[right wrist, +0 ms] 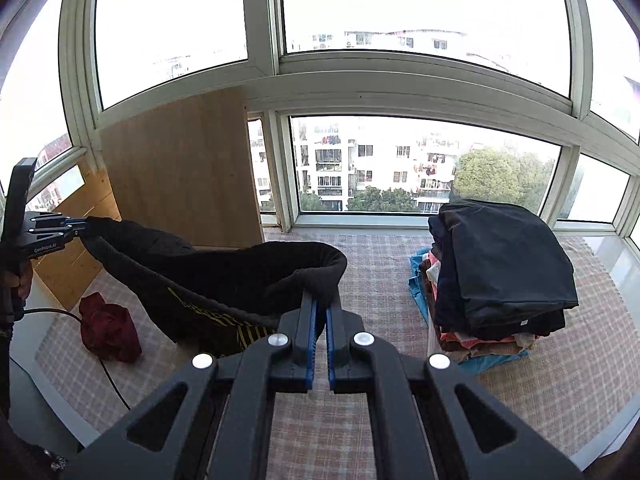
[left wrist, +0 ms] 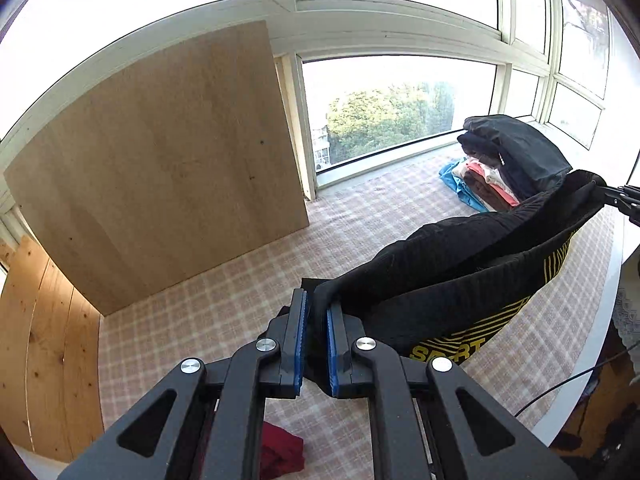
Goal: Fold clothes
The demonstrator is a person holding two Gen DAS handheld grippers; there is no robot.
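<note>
above the checked tabletop [right wrist: 360, 264], left gripper [left wrist: 316, 312] and right gripper [right wrist: 321, 312] hold a black garment [right wrist: 224, 276] slung between them, jaws clamped on its edges; likely next, spreading it flat beside the folded stack [right wrist: 496, 280].

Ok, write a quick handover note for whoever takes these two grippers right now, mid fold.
Left gripper: shut on one end of the black garment.
Right gripper: shut on the other end; the garment hangs slack between them above the checked cloth.
Done: stack of folded clothes at the right, by the window.
Left: lay the black garment flat, fold it, add it to the stack. Then probably the crumpled red garment, lying unfolded at the left.
</note>
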